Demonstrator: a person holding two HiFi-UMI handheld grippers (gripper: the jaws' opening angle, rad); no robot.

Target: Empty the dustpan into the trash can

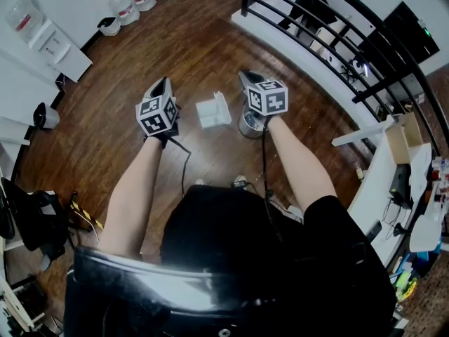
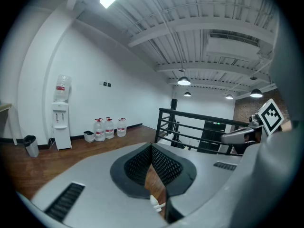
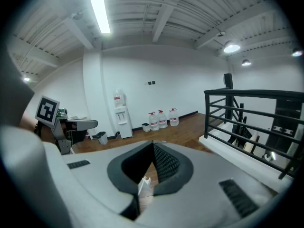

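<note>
Left tongs [image 1: 162, 84], right tongs [image 1: 247, 76] closed, empty; dustpan [image 1: 212, 111] beside trash can [image 1: 249, 126]

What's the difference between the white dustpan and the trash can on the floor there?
The dustpan is white and boxy; the trash can is silvery and round. The dustpan shows whole; the trash can is partly hidden behind the right gripper. Both stand on the wooden floor, close together, neither held.
</note>
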